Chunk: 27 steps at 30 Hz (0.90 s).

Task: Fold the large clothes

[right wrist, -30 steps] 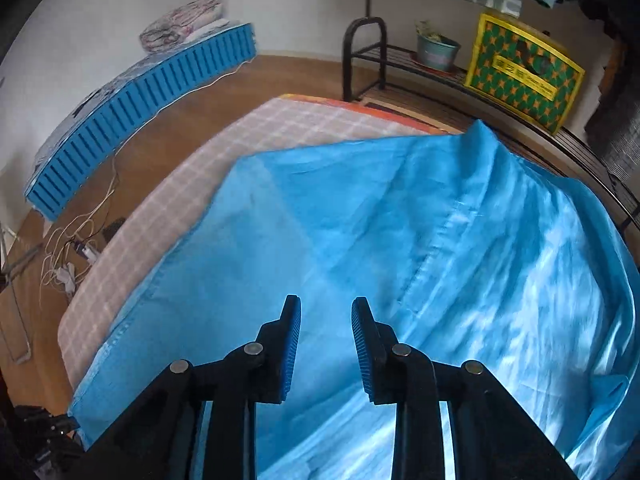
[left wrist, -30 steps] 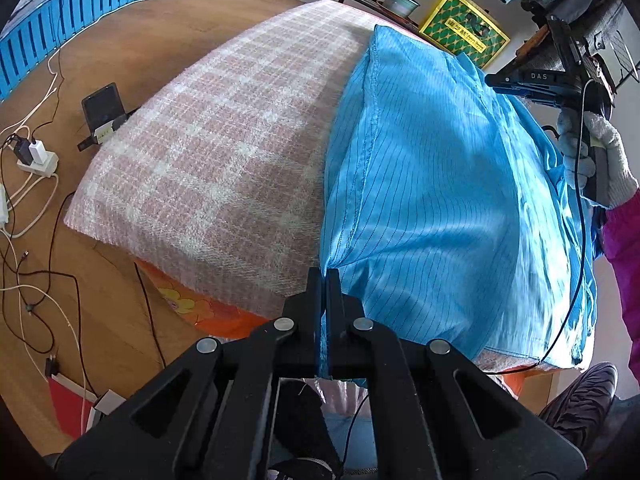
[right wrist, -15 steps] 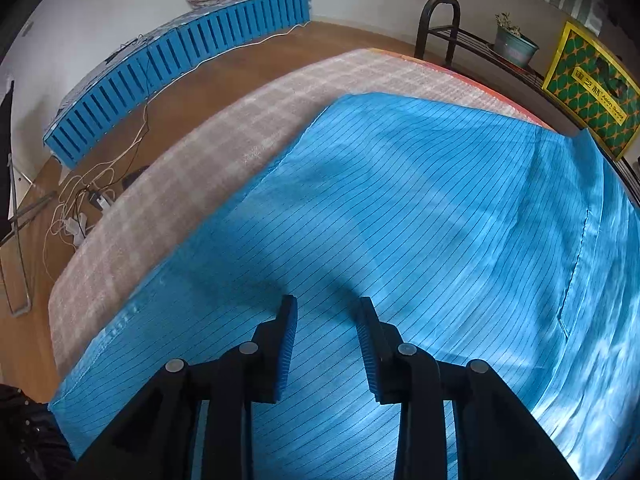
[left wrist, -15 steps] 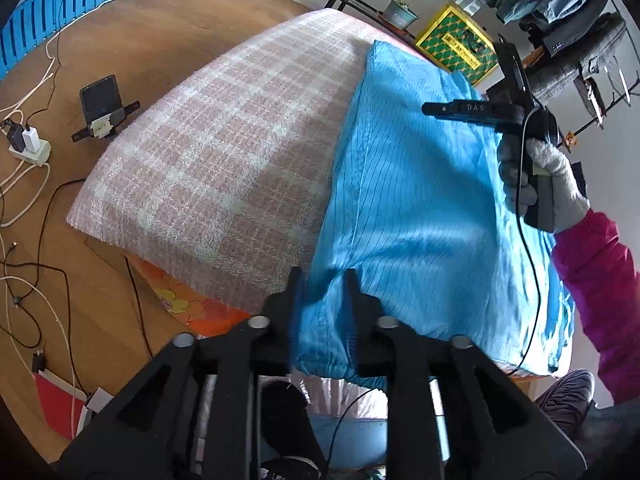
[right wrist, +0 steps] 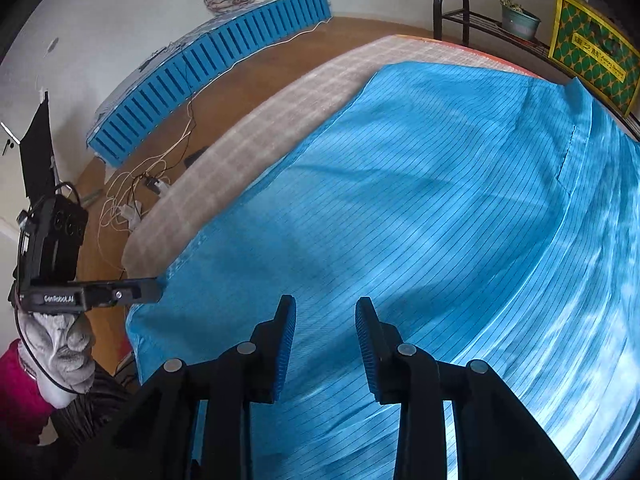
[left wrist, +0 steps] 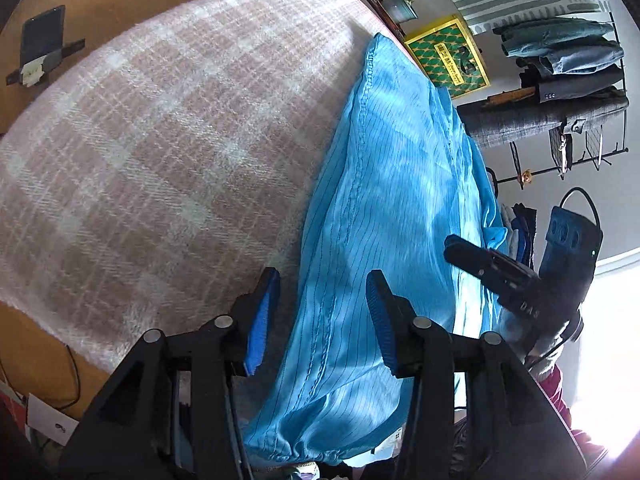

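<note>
While both tools hang free, the blue striped garment lies spread flat over the right side of the plaid blanket, its near end drooping off the front edge. Left gripper has jaws spread wide, nothing between them, hovering at the garment's left hem by the near corner. Right gripper is also gaping, empty, poised over the middle of the cloth, not visibly touching it.

Step, as I read it: between grasps, one fold laid down, next one not yet started. The garment looks like a long narrow panel, so the likely next move is a crosswise fold. That calls for each tool to pinch a near corner or hem, catching every layer, then carry it toward the far end without dragging the thin slippery fabric askew.

Surface: pink-white plaid blanket over an orange patterned cover, soft and slightly domed in the fisheye. Room: wooden floor, blue slatted panel by the wall, white cables and chargers, phone on a stand, yellow-green box, potted plant on a black rack, hanging clothes.
</note>
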Each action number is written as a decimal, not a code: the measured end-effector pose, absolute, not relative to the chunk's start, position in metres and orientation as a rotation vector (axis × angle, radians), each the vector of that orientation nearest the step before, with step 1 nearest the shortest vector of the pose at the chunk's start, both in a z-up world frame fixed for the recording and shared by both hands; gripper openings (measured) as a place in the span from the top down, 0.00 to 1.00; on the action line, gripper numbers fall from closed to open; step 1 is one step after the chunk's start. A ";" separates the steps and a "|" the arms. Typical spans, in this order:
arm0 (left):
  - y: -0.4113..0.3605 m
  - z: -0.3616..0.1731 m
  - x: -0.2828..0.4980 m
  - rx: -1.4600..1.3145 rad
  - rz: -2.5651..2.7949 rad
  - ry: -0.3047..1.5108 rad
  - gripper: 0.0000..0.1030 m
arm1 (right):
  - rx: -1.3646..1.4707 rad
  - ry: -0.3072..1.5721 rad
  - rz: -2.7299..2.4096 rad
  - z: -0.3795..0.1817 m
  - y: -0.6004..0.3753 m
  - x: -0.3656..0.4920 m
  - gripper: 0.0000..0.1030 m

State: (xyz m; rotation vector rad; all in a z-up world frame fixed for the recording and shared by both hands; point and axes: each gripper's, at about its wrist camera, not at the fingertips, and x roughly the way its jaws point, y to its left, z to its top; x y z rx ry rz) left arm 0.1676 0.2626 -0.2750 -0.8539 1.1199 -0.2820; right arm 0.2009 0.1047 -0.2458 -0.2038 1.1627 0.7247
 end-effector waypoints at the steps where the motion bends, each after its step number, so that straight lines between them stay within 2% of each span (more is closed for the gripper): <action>1: 0.260 -0.276 0.169 -0.859 -0.299 1.123 0.72 | -0.227 1.157 0.727 -0.250 0.108 0.195 0.69; 2: 0.256 -0.276 0.171 -0.854 -0.309 1.129 0.84 | -0.252 1.152 0.724 -0.254 0.112 0.191 0.69; 4: 0.249 -0.273 0.173 -0.815 -0.315 1.131 0.95 | -0.286 1.153 0.705 -0.266 0.119 0.187 0.69; 5: 0.246 -0.269 0.173 -0.791 -0.313 1.123 0.97 | -0.284 1.144 0.696 -0.270 0.120 0.185 0.68; 8: 0.246 -0.257 0.170 -0.778 -0.302 1.076 0.99 | -0.301 1.115 0.693 -0.269 0.125 0.182 0.63; 15: 0.249 -0.263 0.167 -0.783 -0.241 1.082 1.00 | -0.238 1.107 0.788 -0.244 0.114 0.152 0.63; 19: 0.234 -0.241 0.161 -0.672 -0.242 1.027 1.00 | -0.262 1.161 0.759 -0.263 0.122 0.148 0.58; 21: 0.223 -0.227 0.159 -0.606 -0.255 0.990 1.00 | -0.190 1.173 0.761 -0.269 0.114 0.155 0.57; 22: 0.218 -0.221 0.158 -0.577 -0.259 0.977 1.00 | -0.153 1.194 0.776 -0.269 0.113 0.158 0.51; 23: 0.213 -0.217 0.157 -0.555 -0.257 0.969 1.00 | -0.114 1.210 0.790 -0.268 0.110 0.160 0.50; 27: 0.196 -0.206 0.156 -0.468 -0.257 0.947 1.00 | -0.021 1.220 0.793 -0.253 0.096 0.177 0.50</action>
